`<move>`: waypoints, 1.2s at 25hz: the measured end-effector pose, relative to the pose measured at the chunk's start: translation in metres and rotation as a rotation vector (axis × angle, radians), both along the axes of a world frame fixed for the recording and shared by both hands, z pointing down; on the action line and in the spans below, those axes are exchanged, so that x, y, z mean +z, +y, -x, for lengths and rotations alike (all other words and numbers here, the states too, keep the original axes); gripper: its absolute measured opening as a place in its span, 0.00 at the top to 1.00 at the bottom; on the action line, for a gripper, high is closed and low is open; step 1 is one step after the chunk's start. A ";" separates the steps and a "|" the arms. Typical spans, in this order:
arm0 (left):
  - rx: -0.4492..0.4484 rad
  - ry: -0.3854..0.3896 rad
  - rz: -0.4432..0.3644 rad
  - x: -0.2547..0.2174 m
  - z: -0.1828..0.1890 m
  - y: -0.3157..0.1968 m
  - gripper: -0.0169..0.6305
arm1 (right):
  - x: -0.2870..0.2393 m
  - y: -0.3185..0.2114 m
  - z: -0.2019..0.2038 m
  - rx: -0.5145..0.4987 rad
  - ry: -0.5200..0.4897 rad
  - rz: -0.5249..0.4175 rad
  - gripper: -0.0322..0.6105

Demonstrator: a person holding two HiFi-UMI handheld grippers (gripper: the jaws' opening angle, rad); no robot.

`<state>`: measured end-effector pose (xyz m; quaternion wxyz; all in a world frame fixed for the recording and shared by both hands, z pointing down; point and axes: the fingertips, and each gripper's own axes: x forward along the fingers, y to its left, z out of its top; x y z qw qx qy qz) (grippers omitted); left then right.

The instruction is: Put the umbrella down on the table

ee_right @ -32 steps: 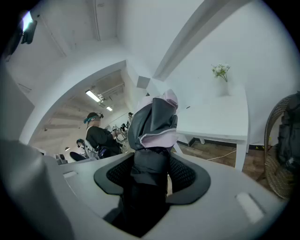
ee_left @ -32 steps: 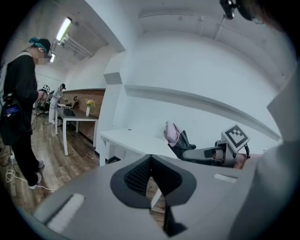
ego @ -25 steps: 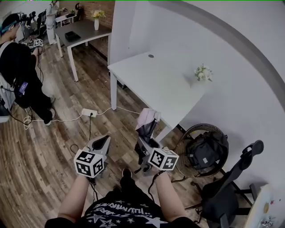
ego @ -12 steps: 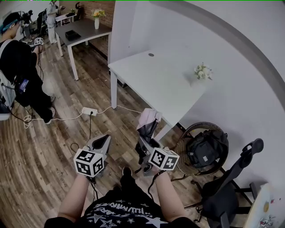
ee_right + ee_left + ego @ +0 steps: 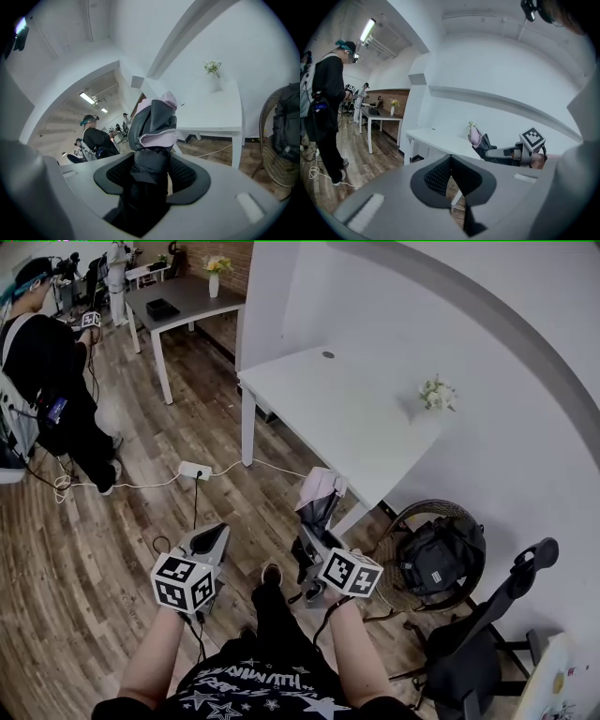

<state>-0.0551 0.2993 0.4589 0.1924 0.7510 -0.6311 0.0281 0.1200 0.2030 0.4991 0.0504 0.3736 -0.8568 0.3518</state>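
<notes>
A folded umbrella [image 5: 319,495] in pink and dark grey stands out of my right gripper [image 5: 309,538], which is shut on its lower part. In the right gripper view the umbrella [image 5: 152,119] fills the space between the pads of the right gripper [image 5: 151,166]. It hangs in the air just short of the near corner of the white table [image 5: 337,409]. My left gripper [image 5: 214,535] is over the wooden floor to the left, apart from the umbrella. In its own view the left gripper [image 5: 451,159] has tips that meet with nothing between them, and the umbrella [image 5: 477,137] shows at the right.
A small vase of flowers [image 5: 438,395] stands on the table by the wall. A wicker basket [image 5: 394,592] with a black backpack and an office chair [image 5: 487,624] are at the right. A power strip [image 5: 195,471] with cables lies on the floor. A person in black [image 5: 52,371] stands at the left.
The view has shifted a little and the wearer's shoe shows farther forward. Both grippers keep their places and the umbrella stays gripped.
</notes>
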 end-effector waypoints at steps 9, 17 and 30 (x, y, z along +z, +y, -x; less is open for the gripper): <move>-0.012 -0.012 0.021 0.012 0.016 -0.040 0.97 | 0.015 -0.045 0.016 -0.015 -0.007 0.013 0.57; -0.010 -0.006 0.033 0.021 0.039 -0.114 0.97 | 0.028 -0.117 0.037 -0.004 -0.010 0.037 0.57; -0.005 -0.007 0.051 0.018 0.060 -0.263 0.97 | 0.032 -0.264 0.053 0.021 -0.012 0.076 0.57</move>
